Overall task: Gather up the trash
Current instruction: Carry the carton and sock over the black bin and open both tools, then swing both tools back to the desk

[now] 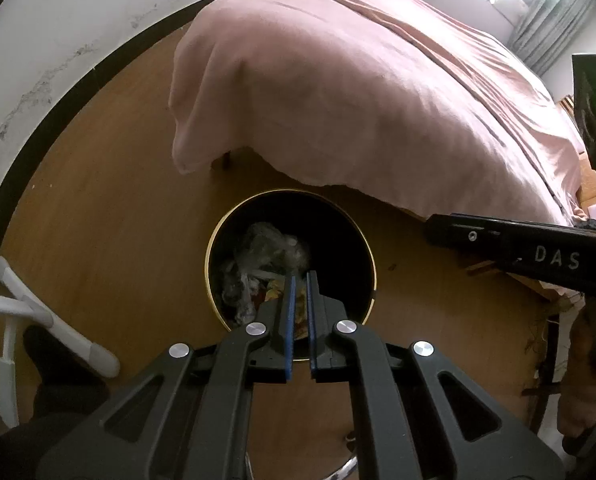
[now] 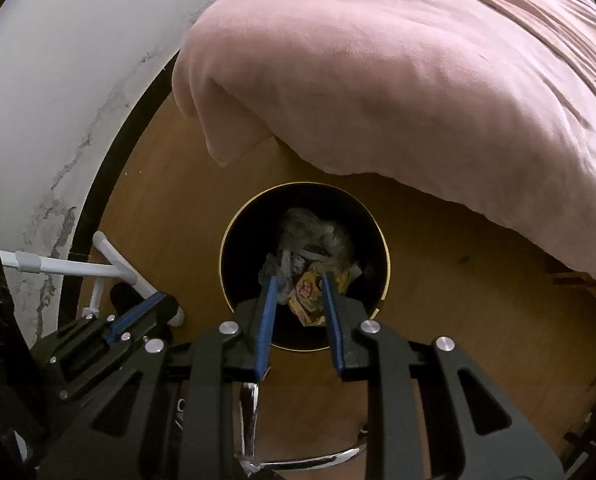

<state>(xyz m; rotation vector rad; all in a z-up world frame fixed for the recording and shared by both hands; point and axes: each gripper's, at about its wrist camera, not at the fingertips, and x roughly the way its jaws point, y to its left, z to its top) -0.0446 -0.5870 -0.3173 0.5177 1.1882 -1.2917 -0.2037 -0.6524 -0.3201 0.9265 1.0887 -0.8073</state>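
A round black bin with a gold rim (image 1: 214, 248) stands on the wooden floor beside the bed; it also shows in the right wrist view (image 2: 228, 232). Inside lie crumpled grey plastic (image 1: 266, 246) and a yellow wrapper (image 2: 310, 296). My left gripper (image 1: 301, 274) hovers over the bin's near edge with its blue pads almost together, holding nothing. My right gripper (image 2: 300, 276) is open and empty, above the bin, its fingers either side of the yellow wrapper below. The right gripper's body shows at the right of the left view (image 1: 518, 244).
A bed with a pink blanket (image 1: 358, 80) overhangs the floor just behind the bin. A white pipe stand (image 1: 58, 320) sits at the left by the white wall. A chrome bar (image 2: 318, 458) lies below the grippers.
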